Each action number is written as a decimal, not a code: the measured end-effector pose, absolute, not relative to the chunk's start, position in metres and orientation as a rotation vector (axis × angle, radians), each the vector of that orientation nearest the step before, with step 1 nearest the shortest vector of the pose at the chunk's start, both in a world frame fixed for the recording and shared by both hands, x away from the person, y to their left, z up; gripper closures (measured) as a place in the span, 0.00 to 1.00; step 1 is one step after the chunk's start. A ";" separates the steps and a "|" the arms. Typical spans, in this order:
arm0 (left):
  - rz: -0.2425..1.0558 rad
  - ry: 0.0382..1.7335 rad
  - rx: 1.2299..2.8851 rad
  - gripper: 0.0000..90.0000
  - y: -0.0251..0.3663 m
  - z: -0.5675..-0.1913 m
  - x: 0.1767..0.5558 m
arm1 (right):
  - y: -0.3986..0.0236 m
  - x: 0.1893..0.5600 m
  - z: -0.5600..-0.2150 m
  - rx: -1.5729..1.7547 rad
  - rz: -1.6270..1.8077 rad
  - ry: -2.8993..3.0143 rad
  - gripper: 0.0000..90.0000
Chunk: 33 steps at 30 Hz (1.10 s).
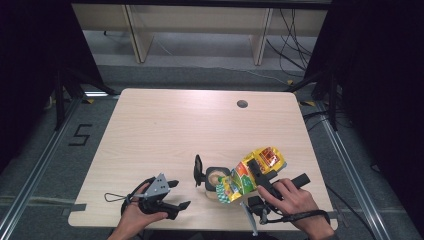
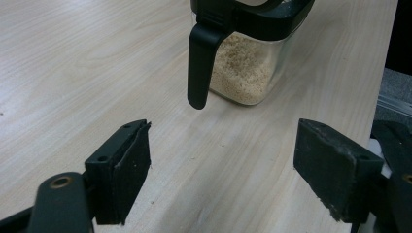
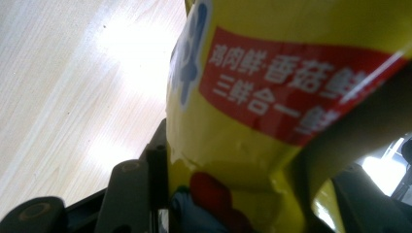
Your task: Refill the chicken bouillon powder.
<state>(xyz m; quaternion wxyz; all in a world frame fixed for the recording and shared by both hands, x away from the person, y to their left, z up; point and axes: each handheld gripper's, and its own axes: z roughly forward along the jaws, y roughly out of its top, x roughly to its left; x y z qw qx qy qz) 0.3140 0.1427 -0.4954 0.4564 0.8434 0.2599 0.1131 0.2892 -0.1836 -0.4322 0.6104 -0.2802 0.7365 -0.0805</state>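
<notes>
Bag: yellow seasoning bag (image 1: 251,172) held tilted, mouth down over the open container (image 1: 216,179), near the counter's (image 1: 170,130) front edge.
Right gripper (image 1: 256,172): fingers clamped on the bag.
Left gripper (image 1: 176,196): fingers wide, empty, beside the container handle (image 2: 199,63).
Risk: granules could spill onto the counter if the bag's mouth drifts off the opening; nothing steadies the container against a nudge.

My high view sits above the near edge of the table (image 1: 165,125), looking forward and down, pretty far back. The left gripper view rides low, close to the wood, facing the container (image 2: 252,58), which the high view shares (image 1: 216,179). The right gripper view is jammed right against the yellow bag (image 3: 272,97), also seen from above (image 1: 250,172).
</notes>
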 end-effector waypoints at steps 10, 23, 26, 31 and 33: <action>0.283 0.631 2.082 0.23 0.143 -0.495 0.314 | -0.185 0.289 -0.433 -0.625 -0.183 1.714 0.56; 0.278 0.646 2.059 0.23 0.142 -0.495 0.313 | -0.188 0.291 -0.433 -0.602 -0.160 1.729 0.56; 0.291 0.625 2.078 0.23 0.143 -0.495 0.315 | -0.186 0.291 -0.431 -0.629 -0.185 1.737 0.56; 0.294 0.624 2.086 0.23 0.143 -0.495 0.315 | -0.187 0.290 -0.432 -0.597 -0.149 1.749 0.56; 0.290 0.635 2.083 0.23 0.143 -0.495 0.314 | -0.188 0.290 -0.431 -0.603 -0.164 1.750 0.56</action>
